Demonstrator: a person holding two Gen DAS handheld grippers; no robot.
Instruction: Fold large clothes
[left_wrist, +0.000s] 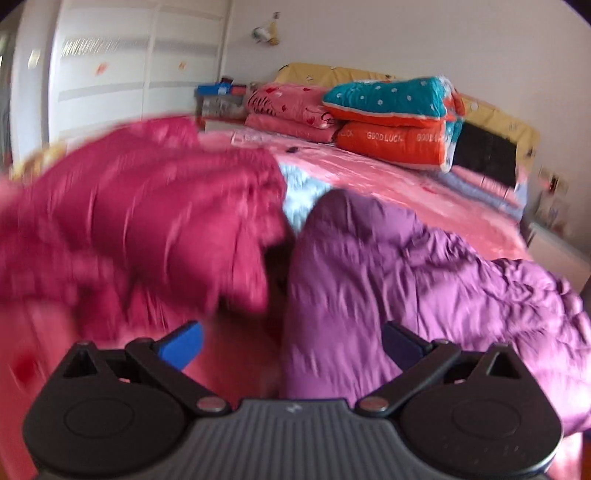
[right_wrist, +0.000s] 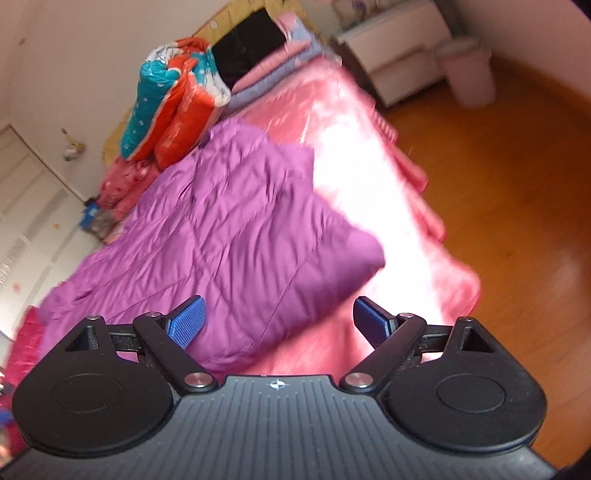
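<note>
A purple quilted coat (left_wrist: 399, 273) lies spread on the pink bed (left_wrist: 388, 177); in the right wrist view the purple coat (right_wrist: 229, 236) shows a folded corner near the bed's edge. A crimson padded garment (left_wrist: 140, 221) lies crumpled to its left, blurred by motion. My left gripper (left_wrist: 291, 347) is open just above the gap between the two garments, with nothing pinched between its blue pads (left_wrist: 184, 343). My right gripper (right_wrist: 279, 325) is open too, hovering over the purple coat's near corner, its blue pads (right_wrist: 190, 321) apart from the cloth.
Folded quilts in teal and orange (left_wrist: 399, 122) and pink (left_wrist: 291, 110) are stacked at the head of the bed by a yellow headboard (left_wrist: 332, 72). A white wardrobe (left_wrist: 122, 70) stands left. A nightstand (right_wrist: 399, 48), pale bin (right_wrist: 469, 74) and wooden floor (right_wrist: 509, 192) lie right of the bed.
</note>
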